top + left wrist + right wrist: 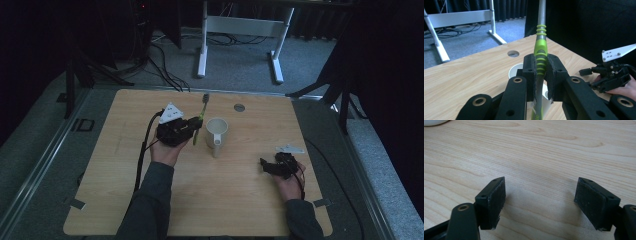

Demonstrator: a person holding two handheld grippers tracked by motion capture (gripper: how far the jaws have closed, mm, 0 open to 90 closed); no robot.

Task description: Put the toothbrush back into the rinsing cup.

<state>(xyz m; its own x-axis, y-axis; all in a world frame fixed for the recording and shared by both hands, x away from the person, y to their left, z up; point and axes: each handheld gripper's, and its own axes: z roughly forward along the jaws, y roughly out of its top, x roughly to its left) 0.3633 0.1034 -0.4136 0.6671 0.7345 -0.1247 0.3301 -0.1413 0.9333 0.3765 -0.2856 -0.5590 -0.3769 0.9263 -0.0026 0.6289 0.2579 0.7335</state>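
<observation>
Nearest the person, the right gripper (pixel 263 164) is seen low on the wooden table (pixel 240 210), well to the right of the white mug (pixel 216 133) and nearer the table's front edge than the mug. In the right gripper view its two black pads (pixel 592 201) are held wide apart over bare wood grain, with nothing between them. Farther in, the left gripper (pixel 195 126) is held just to the left of the mug, its grey three-cornered plate on top and its cable trailing back along the sleeve. Its jaws are clamped together on a toothbrush (pixel 201 116) — in the left gripper view the green ribbed grip of the handle (pixel 540 53) is pinched between the two pads, and the grey neck runs on beyond the jaws and out of the top of that view. In the high view the toothbrush is seen just left of the mug and lying along a line from the gripper towards the far edge of the table, its dark head reaching past the mug's far side; whether any part of it touches the mug cannot be told. In the left gripper view the mug's rim (pixel 514 69) is glimpsed just behind and below the closed jaws. Beyond the mug a small round grommet hole (pixel 239 107) is set in the tabletop — and past the table's far edge, well behind the mug, a white desk frame (pixel 240 30) stands on grey carpet.
</observation>
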